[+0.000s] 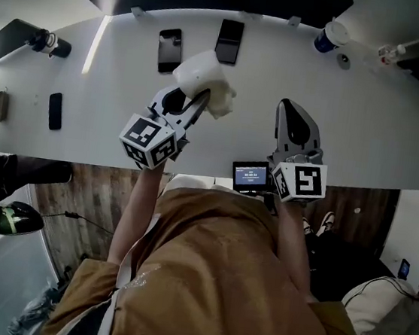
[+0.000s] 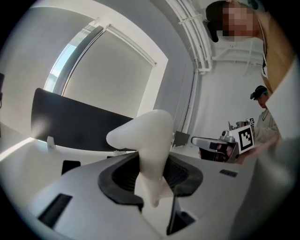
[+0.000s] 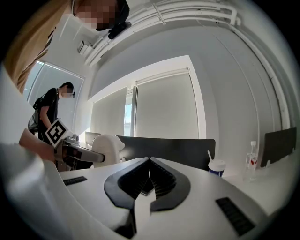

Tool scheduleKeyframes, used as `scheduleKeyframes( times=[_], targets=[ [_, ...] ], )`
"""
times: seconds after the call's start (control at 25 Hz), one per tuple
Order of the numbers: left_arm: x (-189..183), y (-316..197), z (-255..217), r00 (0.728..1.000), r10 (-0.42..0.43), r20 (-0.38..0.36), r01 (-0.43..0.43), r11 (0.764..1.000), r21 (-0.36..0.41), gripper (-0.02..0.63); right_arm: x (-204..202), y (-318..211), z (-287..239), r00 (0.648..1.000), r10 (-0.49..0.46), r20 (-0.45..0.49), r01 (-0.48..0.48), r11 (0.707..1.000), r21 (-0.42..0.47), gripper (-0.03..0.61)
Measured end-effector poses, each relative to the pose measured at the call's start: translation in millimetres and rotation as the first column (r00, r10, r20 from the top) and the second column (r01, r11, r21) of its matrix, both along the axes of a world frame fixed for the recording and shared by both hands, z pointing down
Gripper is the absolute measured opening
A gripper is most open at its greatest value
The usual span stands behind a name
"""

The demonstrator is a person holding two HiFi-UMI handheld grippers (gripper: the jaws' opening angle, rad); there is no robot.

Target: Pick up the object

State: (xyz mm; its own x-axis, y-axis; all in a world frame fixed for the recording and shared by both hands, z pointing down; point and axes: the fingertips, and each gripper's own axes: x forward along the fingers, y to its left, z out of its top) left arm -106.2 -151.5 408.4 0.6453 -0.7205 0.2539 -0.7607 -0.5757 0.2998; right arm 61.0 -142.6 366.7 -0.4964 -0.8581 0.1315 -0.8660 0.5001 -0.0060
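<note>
White object: one, gripped by left tongs, held over table
Right tongs: closed together, empty
Black phones: three, on table
Small screen: one, text unreadable
Blue cup: one, white lid

Smooth matt white object, smooth white table, wood-grain floor, tan cloth shirt.

Left gripper, centre frame, tilted toward upper right; jaws clamped on white object. Right gripper, right of centre: jaws together, empty.
</note>
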Motion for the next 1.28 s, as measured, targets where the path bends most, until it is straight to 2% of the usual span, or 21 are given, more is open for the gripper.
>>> scheduleKeyframes(
  times=[0.4, 0.68, 0.96, 1.28],
  targets=[
    [-7, 1, -33, 0.999, -0.046, 0.027, 0.043, 0.992, 0.117, 0.143, 5, -6, -22, 1.000, 0.027, -0.005, -0.026, 0.998, 0.060, 0.009],
    [-17, 2, -54, 0.994, -0.107, 0.028, 0.100, 0.976, 0.194, 0.143, 1, -7, -33, 1.000, 0.023, 0.011, -0.024, 0.996, 0.084, 0.009],
    [-18, 5, -63, 0.990, -0.131, 0.048, 0.115, 0.961, 0.251, 0.143, 2, -9, -42, 0.999, 0.027, 0.021, -0.029, 0.994, 0.108, 0.009],
    [-22, 3, -83, 0.978, -0.205, 0.043, 0.177, 0.919, 0.352, 0.143, 2, -10, -46, 1.000, 0.019, 0.024, -0.022, 0.991, 0.131, 0.009]
  ],
)
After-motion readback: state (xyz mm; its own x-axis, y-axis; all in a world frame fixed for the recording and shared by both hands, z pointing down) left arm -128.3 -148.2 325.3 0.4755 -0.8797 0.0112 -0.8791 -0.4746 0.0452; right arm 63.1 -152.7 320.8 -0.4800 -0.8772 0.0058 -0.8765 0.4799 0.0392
